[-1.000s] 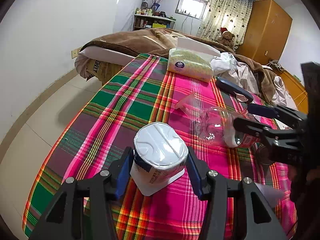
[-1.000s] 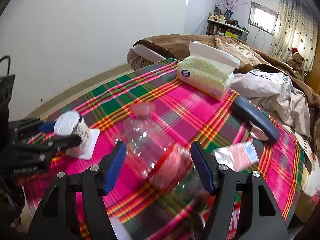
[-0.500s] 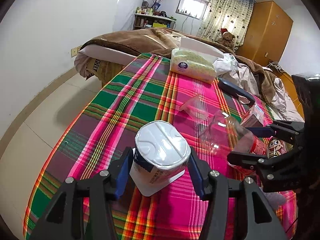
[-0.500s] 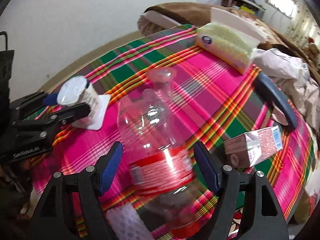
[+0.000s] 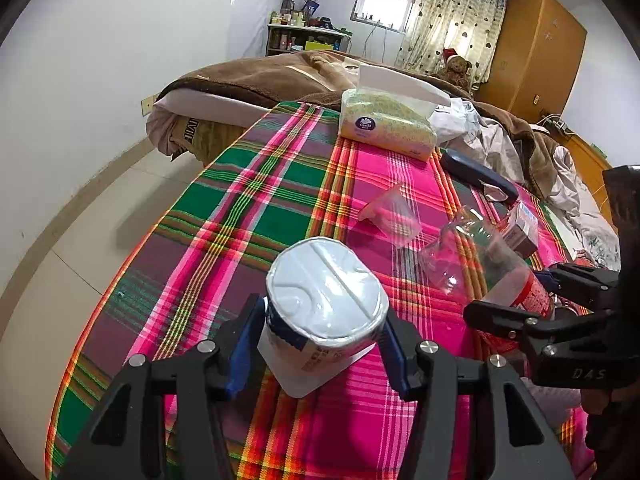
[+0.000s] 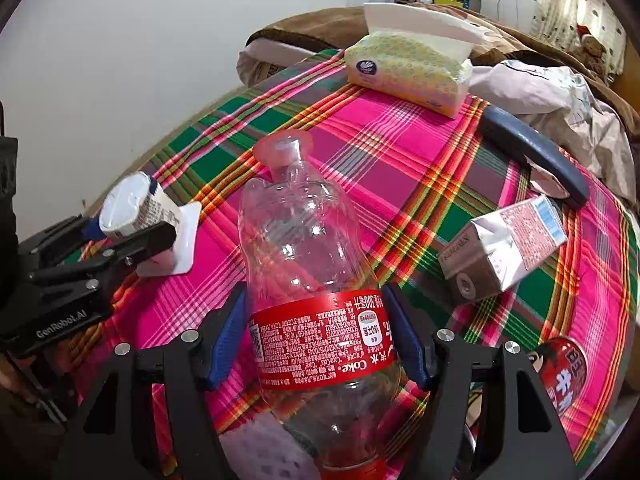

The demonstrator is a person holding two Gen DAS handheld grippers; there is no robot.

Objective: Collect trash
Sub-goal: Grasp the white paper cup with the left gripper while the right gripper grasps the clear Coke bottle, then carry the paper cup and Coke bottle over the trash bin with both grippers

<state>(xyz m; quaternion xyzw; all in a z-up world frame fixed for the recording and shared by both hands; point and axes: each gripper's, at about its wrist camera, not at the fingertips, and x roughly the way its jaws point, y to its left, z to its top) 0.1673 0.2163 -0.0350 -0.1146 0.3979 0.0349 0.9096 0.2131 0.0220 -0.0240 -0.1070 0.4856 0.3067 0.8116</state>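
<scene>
The bottle (image 6: 316, 280) between my right hand-held gripper (image 6: 316, 344) carried a red band printed "Coke", with small Chinese print and a code square that I could not read. It lay on its side on the table (image 5: 256, 208), neck pointing away from me. The jaws were closing, the blue pads (image 6: 230, 340) just at the label's edges; whether they pressed yet I could not tell.

My left hand-held gripper (image 5: 320, 348) pinched the white cup (image 5: 326, 312), foil lid up, its blue-and-white wrap too small to read. The arm of that gripper showed "GenRobot.AI"; the right one's body showed "DAS".

The tissue pack (image 6: 408, 68) at the far end bore a purple round logo, its words unreadable. A silver carton (image 6: 504, 248) with a pink printed panel lay to the right of the bottle, and a red can (image 6: 564, 372) with white characters sat at the right edge. A clear wrapper (image 5: 390, 216) lay beyond the cup.

Against a second before, the bottle sat deeper between my pads, label forward, and the carton had come nearer. The cup stayed in the same grip.
</scene>
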